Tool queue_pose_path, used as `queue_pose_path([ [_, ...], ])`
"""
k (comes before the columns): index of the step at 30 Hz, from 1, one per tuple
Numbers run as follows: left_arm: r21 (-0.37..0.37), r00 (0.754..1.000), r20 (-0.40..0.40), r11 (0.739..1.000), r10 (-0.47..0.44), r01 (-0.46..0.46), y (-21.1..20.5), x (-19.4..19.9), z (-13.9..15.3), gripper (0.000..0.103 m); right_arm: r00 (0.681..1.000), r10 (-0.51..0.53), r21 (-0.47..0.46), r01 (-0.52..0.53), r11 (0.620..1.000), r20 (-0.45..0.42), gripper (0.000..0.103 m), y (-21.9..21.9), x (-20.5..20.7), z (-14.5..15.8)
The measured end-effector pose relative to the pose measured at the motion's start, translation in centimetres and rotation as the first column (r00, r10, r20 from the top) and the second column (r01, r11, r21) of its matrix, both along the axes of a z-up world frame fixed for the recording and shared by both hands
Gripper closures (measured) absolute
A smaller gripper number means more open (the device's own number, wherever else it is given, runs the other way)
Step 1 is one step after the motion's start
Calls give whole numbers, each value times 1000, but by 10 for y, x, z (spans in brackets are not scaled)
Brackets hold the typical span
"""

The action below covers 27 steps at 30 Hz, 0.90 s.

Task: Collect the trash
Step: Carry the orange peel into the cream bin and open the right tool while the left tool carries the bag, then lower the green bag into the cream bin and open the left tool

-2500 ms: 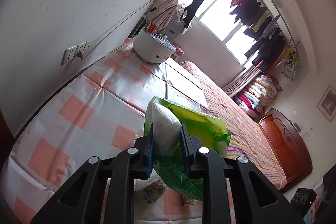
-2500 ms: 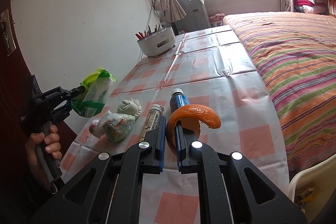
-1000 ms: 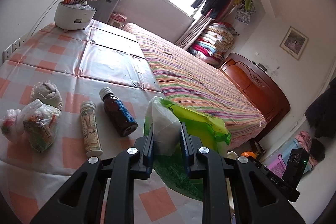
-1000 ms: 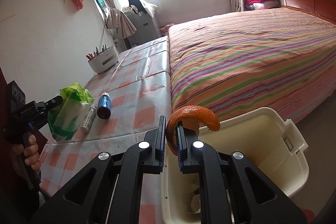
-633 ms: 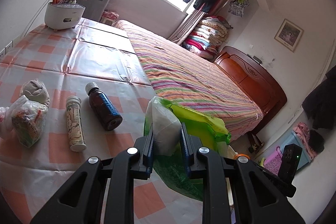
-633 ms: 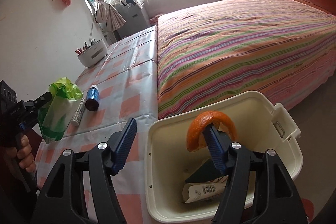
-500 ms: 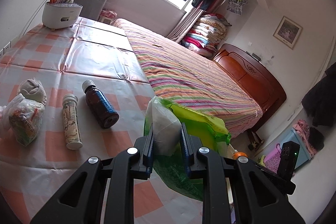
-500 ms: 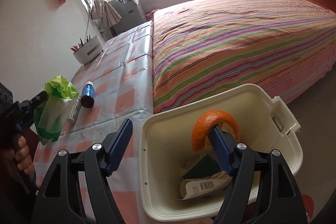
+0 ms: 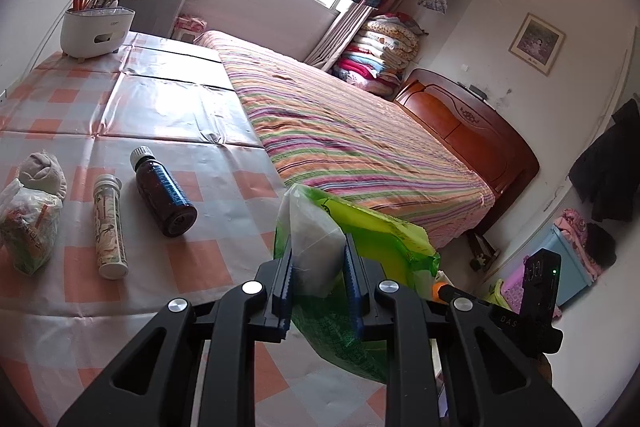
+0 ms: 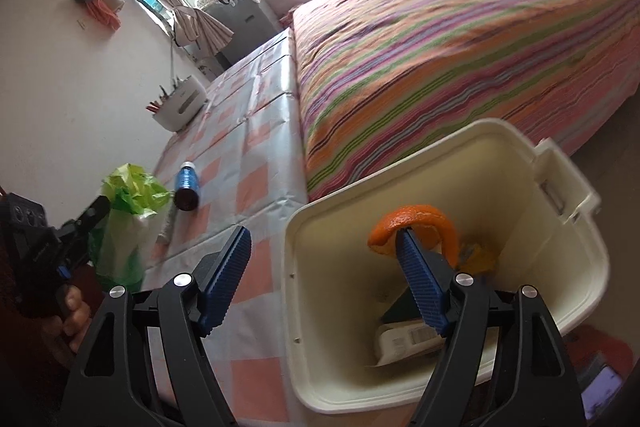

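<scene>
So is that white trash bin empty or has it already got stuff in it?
Not empty. In the right wrist view the white trash bin holds a pale barcoded wrapper and a dark packet at the bottom.

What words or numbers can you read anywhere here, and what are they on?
"DAS": white letters on the black body of the right gripper.
Pen holder: a small grey mark on its front, too small to read.
White tube: printed label, too blurred to read.
Brown bottle: blue label, no legible text.
Green bag: dark print, unreadable.
Packet in the bin: a barcode, digits blurred.
</scene>
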<state>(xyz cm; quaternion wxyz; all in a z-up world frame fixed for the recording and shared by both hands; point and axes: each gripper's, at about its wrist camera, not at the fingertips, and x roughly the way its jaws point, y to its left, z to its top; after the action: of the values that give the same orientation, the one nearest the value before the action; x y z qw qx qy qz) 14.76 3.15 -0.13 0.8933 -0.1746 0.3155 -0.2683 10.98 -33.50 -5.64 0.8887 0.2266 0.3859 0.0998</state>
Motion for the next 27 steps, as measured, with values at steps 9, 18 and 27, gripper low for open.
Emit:
queue_pose_path([
  [9, 8, 1000, -8, 1000, -22, 22, -10, 5, -3, 82, 1000, -14, 27, 14, 1000, -21, 29, -6, 4, -4],
  [18, 10, 998, -20, 998, -59, 60, -31, 6, -6, 82, 983, -131, 107, 117, 987, 132, 29, -34, -12, 23],
  [27, 29, 987, -42, 987, -154, 155, -85, 5, -16, 82, 948, -237, 110, 218, 970, 210, 29, -47, -25, 23],
])
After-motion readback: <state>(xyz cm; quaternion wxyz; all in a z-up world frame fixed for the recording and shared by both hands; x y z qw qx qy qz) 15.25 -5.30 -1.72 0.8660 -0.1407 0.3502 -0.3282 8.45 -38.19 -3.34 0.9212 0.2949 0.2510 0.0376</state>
